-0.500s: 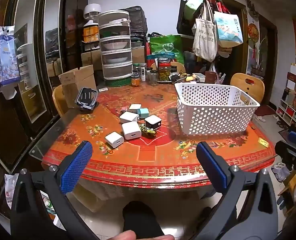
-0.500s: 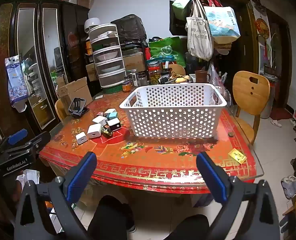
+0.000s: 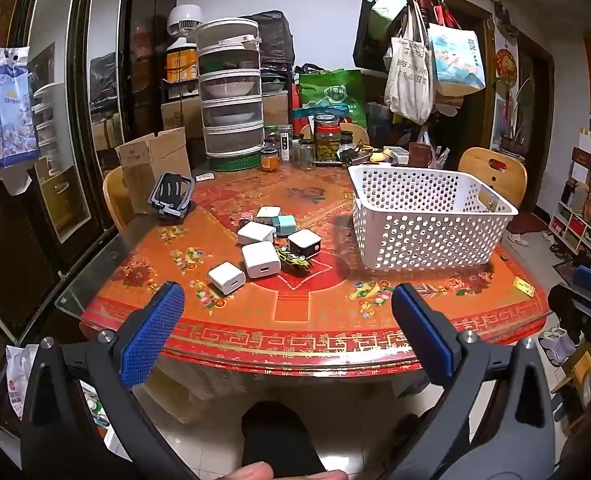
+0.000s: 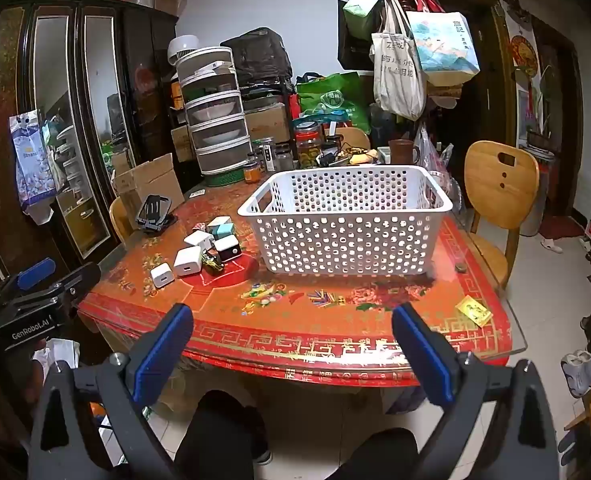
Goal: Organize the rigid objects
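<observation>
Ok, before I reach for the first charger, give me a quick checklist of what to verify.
1. Left gripper open, nothing between the pads: ok.
2. Right gripper open, nothing held: ok.
3. White basket upright on the table: ok.
4. Basket free of items: cannot tell, though none show through the holes.
5. Nearest white charger lying apart from the pile: ok.
6. Toy car touching neighbouring chargers, may shift: not ok.
</observation>
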Tool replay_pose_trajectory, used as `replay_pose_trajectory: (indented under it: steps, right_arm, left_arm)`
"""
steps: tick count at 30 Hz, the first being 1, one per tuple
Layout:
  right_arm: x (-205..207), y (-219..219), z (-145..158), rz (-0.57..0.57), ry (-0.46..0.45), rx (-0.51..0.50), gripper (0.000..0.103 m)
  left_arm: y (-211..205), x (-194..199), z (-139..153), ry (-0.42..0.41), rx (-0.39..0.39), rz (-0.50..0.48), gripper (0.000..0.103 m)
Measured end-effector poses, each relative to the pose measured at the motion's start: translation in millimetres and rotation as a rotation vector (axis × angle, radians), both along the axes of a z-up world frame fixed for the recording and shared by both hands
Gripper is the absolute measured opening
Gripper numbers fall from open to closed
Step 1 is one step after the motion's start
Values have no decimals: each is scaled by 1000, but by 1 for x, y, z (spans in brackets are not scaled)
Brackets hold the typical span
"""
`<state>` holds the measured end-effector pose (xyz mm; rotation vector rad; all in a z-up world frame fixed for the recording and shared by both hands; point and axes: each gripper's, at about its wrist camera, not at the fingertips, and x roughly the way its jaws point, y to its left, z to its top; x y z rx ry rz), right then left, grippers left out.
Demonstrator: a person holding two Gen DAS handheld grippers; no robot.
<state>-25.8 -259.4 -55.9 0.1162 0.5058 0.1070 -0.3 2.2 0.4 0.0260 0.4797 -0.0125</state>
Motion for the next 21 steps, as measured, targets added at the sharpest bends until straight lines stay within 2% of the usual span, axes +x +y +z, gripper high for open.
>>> replay_pose_trajectory:
  steps: [21]
  right_arm:
    - [0,-1,0,0,0,-1,99]
  left_arm:
    - [-5,1,-3,4,-4,-3,102]
